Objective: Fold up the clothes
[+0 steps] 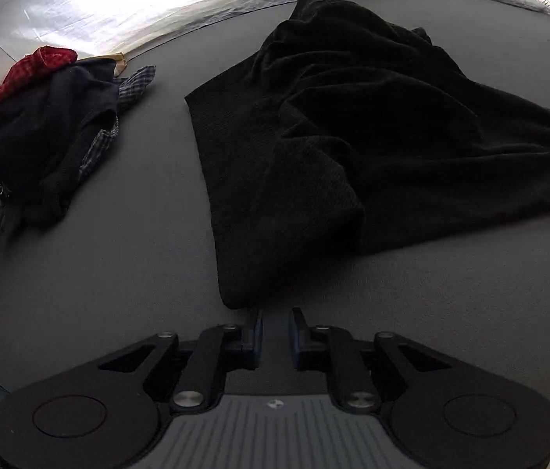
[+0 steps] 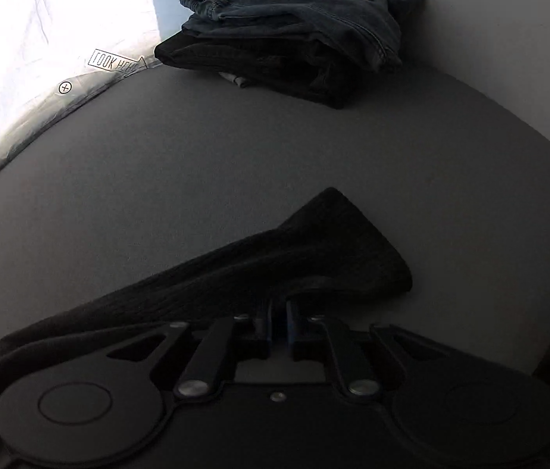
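1. Two views, left wrist first: a black, coarse-knit garment (image 1: 353, 136) lies rumpled and partly spread on the grey table (image 1: 99, 273), its near corner just beyond the tips of the left gripper (image 1: 276, 324). Those jaws stand a narrow gap apart with bare table between them; they hold nothing.
2. At the table's far left sits an unfolded heap of clothes (image 1: 40, 129): red checked cloth, a dark piece and a grey plaid one, well apart from the black garment.
3. Right wrist: a sleeve-like end of the black garment (image 2: 314, 250) lies across the table straight ahead of the right gripper (image 2: 279, 312). Its jaws are nearly together; the cloth's edge sits at their tips, and whether they pinch it I cannot tell.
4. Far beyond, a folded stack (image 2: 294, 39) shows blue denim jeans on top of a dark garment.
5. No containers are in sight.
6. Handling, as I judge it: the knit looks soft, limp and fairly heavy, so it will sag and stretch; hold it at corners or hemmed edges, one per gripper.
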`<act>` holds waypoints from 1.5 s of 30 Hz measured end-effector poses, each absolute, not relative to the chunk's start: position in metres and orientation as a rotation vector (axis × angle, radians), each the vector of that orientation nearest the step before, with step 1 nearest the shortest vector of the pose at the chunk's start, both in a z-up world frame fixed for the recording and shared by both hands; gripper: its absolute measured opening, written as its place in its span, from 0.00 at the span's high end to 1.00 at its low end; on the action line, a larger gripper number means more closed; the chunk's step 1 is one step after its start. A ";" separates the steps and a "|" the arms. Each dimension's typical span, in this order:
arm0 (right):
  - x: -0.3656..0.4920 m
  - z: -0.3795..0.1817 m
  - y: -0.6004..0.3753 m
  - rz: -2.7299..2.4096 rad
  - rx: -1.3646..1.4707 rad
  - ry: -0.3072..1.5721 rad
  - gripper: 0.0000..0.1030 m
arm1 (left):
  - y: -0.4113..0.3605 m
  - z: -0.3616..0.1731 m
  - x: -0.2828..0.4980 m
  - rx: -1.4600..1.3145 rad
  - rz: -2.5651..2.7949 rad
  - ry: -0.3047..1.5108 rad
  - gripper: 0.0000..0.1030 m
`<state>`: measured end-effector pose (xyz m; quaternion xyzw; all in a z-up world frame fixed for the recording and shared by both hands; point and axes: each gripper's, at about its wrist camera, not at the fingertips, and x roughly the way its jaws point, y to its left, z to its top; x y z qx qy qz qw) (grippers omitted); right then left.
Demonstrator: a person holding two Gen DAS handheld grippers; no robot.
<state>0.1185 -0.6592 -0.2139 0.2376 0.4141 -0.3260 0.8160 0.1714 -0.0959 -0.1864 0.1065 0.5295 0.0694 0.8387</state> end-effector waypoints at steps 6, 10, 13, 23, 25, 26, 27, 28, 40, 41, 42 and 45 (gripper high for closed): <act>0.120 -0.209 -0.661 -0.698 0.551 0.836 0.70 | -0.047 -0.158 0.159 -0.048 0.182 1.043 0.59; 0.119 -0.207 -0.668 -0.707 0.662 0.787 0.62 | -0.012 -0.150 0.158 -0.299 0.226 1.022 0.54; 0.120 -0.209 -0.672 -0.719 0.717 0.766 0.59 | 0.016 -0.162 0.155 -0.611 0.278 1.012 0.53; 0.118 -0.214 -0.691 -0.804 0.858 0.729 0.57 | 0.015 -0.210 0.157 -1.063 0.237 1.005 0.53; 0.116 -0.216 -0.694 -0.859 0.851 0.752 0.57 | 0.018 -0.216 0.158 -1.137 0.260 0.995 0.53; 0.114 -0.217 -0.696 -0.879 0.853 0.753 0.57 | 0.019 -0.218 0.159 -1.164 0.270 0.995 0.53; 0.113 -0.217 -0.698 -0.889 0.852 0.753 0.56 | 0.020 -0.219 0.160 -1.179 0.278 0.995 0.53; 0.113 -0.218 -0.699 -0.892 0.846 0.759 0.56 | 0.019 -0.219 0.161 -1.180 0.285 0.996 0.53; 0.131 -0.220 -0.690 -0.832 0.696 0.797 0.87 | 0.012 -0.210 0.178 -1.031 0.367 1.024 0.87; 0.133 -0.217 -0.687 -0.825 0.664 0.791 0.92 | 0.014 -0.209 0.178 -1.034 0.383 1.009 0.91; 0.134 -0.214 -0.684 -0.818 0.626 0.785 0.94 | 0.015 -0.207 0.178 -1.039 0.400 0.989 0.92; 0.134 -0.199 -0.679 -0.801 0.528 0.748 0.96 | 0.021 -0.199 0.177 -1.027 0.453 0.936 0.95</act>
